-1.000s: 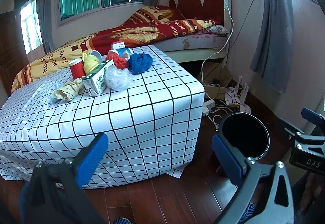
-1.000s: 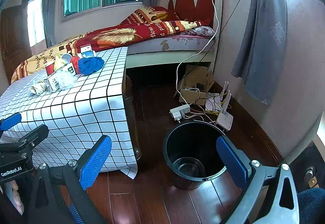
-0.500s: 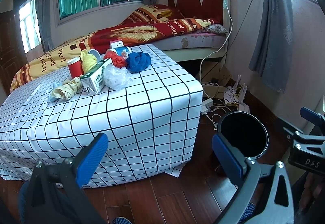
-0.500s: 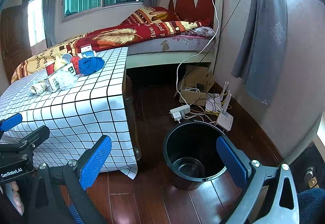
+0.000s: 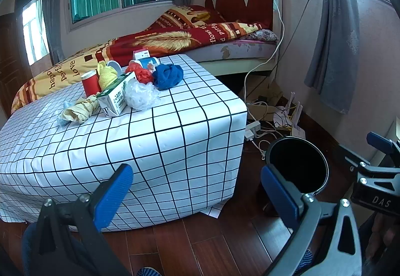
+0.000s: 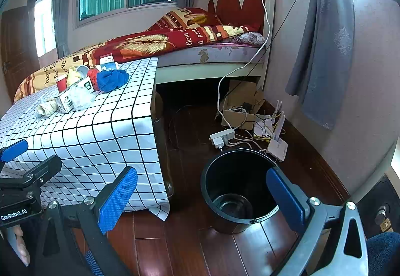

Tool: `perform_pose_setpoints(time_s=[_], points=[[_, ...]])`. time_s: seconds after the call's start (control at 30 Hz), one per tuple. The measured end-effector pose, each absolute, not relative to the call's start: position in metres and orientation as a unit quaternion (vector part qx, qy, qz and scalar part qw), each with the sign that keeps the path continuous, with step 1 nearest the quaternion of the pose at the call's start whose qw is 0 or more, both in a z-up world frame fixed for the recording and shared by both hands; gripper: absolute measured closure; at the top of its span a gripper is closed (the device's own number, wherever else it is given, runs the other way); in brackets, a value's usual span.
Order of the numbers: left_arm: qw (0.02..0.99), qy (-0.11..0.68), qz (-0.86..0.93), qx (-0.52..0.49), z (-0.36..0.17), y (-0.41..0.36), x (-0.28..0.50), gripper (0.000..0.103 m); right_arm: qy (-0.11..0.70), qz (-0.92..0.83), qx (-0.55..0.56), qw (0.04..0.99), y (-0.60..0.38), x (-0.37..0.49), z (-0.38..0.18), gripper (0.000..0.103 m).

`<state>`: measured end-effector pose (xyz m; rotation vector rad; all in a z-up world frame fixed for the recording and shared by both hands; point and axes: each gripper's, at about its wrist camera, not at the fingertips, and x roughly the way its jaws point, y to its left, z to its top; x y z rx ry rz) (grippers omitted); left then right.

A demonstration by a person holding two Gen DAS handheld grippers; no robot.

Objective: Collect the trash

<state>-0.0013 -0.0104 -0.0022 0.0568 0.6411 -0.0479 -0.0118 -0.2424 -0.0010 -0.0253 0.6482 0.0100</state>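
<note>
Trash pile sits toward the far side of the desk (image 5: pixel 175 110), all bunched together: clear plastic bag (image 5: pixel 141 95) w/ a green-white carton (image 5: pixel 115 97) touching its left side; crumpled beige wrapper (image 5: pixel 77 110) at the left end; red cup (image 5: pixel 90 82) and yellow cloth (image 5: pixel 107 74) behind the carton; red bag (image 5: pixel 141 74), blue cloth wad (image 5: pixel 167 75) and tipped cups behind the plastic bag; nothing picked up yet. Black bin (image 6: pixel 237 188) stands on the wood floor just right of the desk corner, empty inside as far as the right wrist view shows, so approx zero progress on the task. Change vs a sec ago: tiny; the left view has slid a little, desk and pile now sit slightly lower-left in frame, bin rim likewise, so left tongs (image 5: pixel 197 191) drifted a bit but didn't close in on the pile; right view looks the same, right tongs (image 6: pixel 202 198) parked over the floor beside the bin. Both tongs spread wide, nothing between the blue pads, well apart from the trash. Judgement: still the approach stage; next move prob. a reach up and fwd over the desk edge to the nearest item, likely the plastic bag or carton; bed behind and cables on the floor play no part.
</note>
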Motion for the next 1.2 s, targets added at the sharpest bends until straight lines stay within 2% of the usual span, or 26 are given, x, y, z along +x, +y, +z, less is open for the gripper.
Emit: perform_pose_setpoints(time_s=[1.2], points=[[0.947, 0.318, -0.028, 0.024, -0.0020, -0.0098, -0.0016, 0.000, 0.318, 0.006, -0.014, 0.948, -0.2391, -0.0105, -0.0037, 0.000]])
